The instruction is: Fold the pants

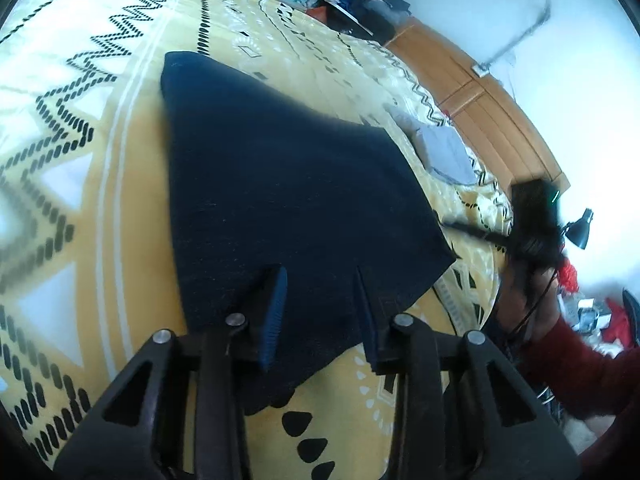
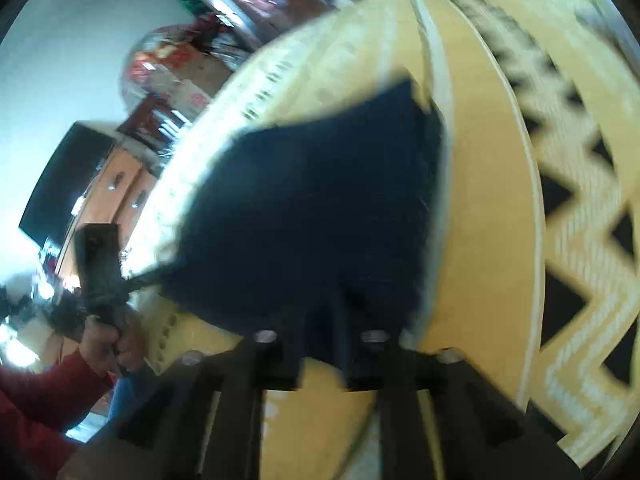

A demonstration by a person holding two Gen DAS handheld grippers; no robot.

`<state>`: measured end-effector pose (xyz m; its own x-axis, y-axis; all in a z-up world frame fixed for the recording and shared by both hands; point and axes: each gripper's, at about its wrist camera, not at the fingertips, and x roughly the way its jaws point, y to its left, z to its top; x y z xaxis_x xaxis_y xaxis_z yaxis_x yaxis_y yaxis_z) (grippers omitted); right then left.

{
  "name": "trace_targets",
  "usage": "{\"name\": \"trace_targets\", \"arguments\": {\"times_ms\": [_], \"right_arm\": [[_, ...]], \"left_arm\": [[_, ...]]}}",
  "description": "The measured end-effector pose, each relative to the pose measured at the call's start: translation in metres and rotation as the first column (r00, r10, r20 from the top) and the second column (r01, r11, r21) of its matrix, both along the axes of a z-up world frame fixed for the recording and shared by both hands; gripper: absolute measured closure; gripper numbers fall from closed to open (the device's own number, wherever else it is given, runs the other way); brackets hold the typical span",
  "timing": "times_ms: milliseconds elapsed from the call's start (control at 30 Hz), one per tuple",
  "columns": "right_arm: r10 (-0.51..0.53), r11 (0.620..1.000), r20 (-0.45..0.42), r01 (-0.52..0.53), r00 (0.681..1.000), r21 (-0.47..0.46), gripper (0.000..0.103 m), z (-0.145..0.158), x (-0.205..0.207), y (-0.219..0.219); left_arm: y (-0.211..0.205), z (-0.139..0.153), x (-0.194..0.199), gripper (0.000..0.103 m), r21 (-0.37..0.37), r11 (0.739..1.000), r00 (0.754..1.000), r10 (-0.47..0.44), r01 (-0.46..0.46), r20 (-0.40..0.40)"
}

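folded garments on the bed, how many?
2. The dark navy pants lie folded mid-bed, just ahead of the left gripper. A folded grey garment sits beyond them, toward the wooden headboard. The far clothes pile may hide more.

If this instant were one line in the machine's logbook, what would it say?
task: fold pants | pants: dark, on patterned bedspread | left gripper: open over pants | right gripper: blurred, state unclear
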<state>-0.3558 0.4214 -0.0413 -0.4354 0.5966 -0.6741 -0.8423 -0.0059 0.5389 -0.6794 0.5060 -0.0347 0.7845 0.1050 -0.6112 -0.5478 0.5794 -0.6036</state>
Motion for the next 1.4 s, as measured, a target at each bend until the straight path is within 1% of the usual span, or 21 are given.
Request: {"name": "trace_targets", "arguments": {"times_ms": [33,67,133,233,333,400,467,533,633,733,833,900,967,1033,1133,1167,1200,1233,1267,1333,1400], "right_arm": [[0.005,0.999,0.011,-0.005,1.0,0.036,0.059,0.013,-0.001,0.005],[-0.002,0.998,0.044,0.0,0.999,0.062,0.056,0.025,0.0,0.017],[-0.042,0.998,0.15,0.034,0.988,0.052,0.056,0.035,0.005,0.046],[-0.105,0.993,0.248,0.115,0.963,-0.026,0.056,0.026,0.026,0.084],[-0.107,0.984,0.332,0.148,0.937,-0.1,0.056,0.007,0.031,0.108],[-0.099,0.981,0.327,0.147,0.94,-0.125,0.056,-0.004,0.035,0.114],[-0.115,0.983,0.316,0.153,0.942,-0.099,0.076,-0.004,0.03,0.115],[-0.14,0.983,0.294,0.167,0.945,-0.069,0.086,0.003,0.028,0.119],[-0.167,0.984,0.27,0.179,0.948,-0.018,0.089,0.012,0.03,0.103],[-0.18,0.979,0.252,0.199,0.951,-0.049,0.089,-0.003,0.041,0.104],[-0.174,0.973,0.243,0.204,0.954,-0.106,0.084,-0.022,0.046,0.11],[-0.207,0.971,0.29,0.232,0.934,-0.055,0.083,-0.004,0.043,0.105],[-0.259,0.966,0.343,0.247,0.903,0.079,0.081,0.027,0.036,0.092],[-0.228,0.973,0.327,0.203,0.917,0.109,0.079,0.032,0.028,0.09],[-0.113,0.99,0.323,0.133,0.94,-0.038,0.082,-0.011,0.02,0.107],[-0.108,0.989,0.297,0.134,0.949,-0.069,0.086,-0.025,0.026,0.108],[-0.137,0.986,0.264,0.158,0.955,-0.061,0.087,-0.024,0.033,0.105],[-0.176,0.978,0.269,0.2,0.947,-0.064,0.077,-0.019,0.038,0.101],[-0.217,0.97,0.3,0.239,0.929,-0.036,0.075,-0.003,0.039,0.093],[-0.232,0.971,0.324,0.236,0.917,0.028,0.075,0.022,0.03,0.076],[-0.231,0.973,0.355,0.212,0.906,0.091,0.064,0.043,0.003,0.055]], "left_arm": [[-0.003,0.001,-0.001,0.069,-0.006,1.0,1.0,0.002,-0.001,0.007],[-0.002,0.0,-0.003,0.069,-0.018,1.0,1.0,0.008,-0.008,0.019],[-0.003,0.0,0.002,0.069,-0.032,0.999,0.999,0.016,-0.015,0.032],[-0.014,0.001,0.011,0.068,-0.025,1.0,0.999,0.018,-0.017,0.031],[-0.014,0.001,0.01,0.068,-0.021,1.0,0.999,0.008,-0.008,0.036],[-0.014,-0.001,0.007,0.068,-0.028,1.0,0.999,0.005,-0.004,0.044],[-0.014,-0.001,0.005,0.068,-0.028,1.0,0.999,0.006,-0.005,0.044],[-0.015,0.0,0.005,0.068,-0.025,1.0,0.999,0.005,-0.004,0.044],[-0.014,-0.002,0.005,0.068,-0.025,1.0,0.999,-0.001,0.002,0.053],[-0.012,-0.003,0.008,0.068,-0.026,1.0,0.998,-0.006,0.007,0.058],[-0.012,-0.001,0.009,0.068,-0.022,1.0,0.999,0.0,0.001,0.048],[-0.014,-0.002,0.008,0.068,-0.018,1.0,0.999,0.003,-0.002,0.049],[-0.014,-0.003,0.008,0.068,-0.013,1.0,0.999,0.004,-0.003,0.051],[-0.014,-0.003,0.009,0.068,-0.016,1.0,0.999,0.006,-0.006,0.051],[-0.013,-0.001,0.01,0.068,-0.023,1.0,0.999,0.008,-0.007,0.047],[-0.014,0.002,0.01,0.068,-0.025,1.0,0.999,0.017,-0.016,0.033],[-0.015,0.005,0.009,0.067,-0.018,1.0,1.0,0.024,-0.024,0.018],[-0.018,0.012,0.008,0.066,0.008,0.999,0.999,0.035,-0.035,-0.005],[-0.021,0.016,0.008,0.061,0.033,0.999,0.999,0.042,-0.041,-0.029],[-0.034,0.029,0.011,0.055,0.114,0.993,0.995,0.048,-0.038,-0.086],[-0.044,0.038,0.017,0.05,0.156,0.988,0.996,0.037,-0.023,-0.084]]}}
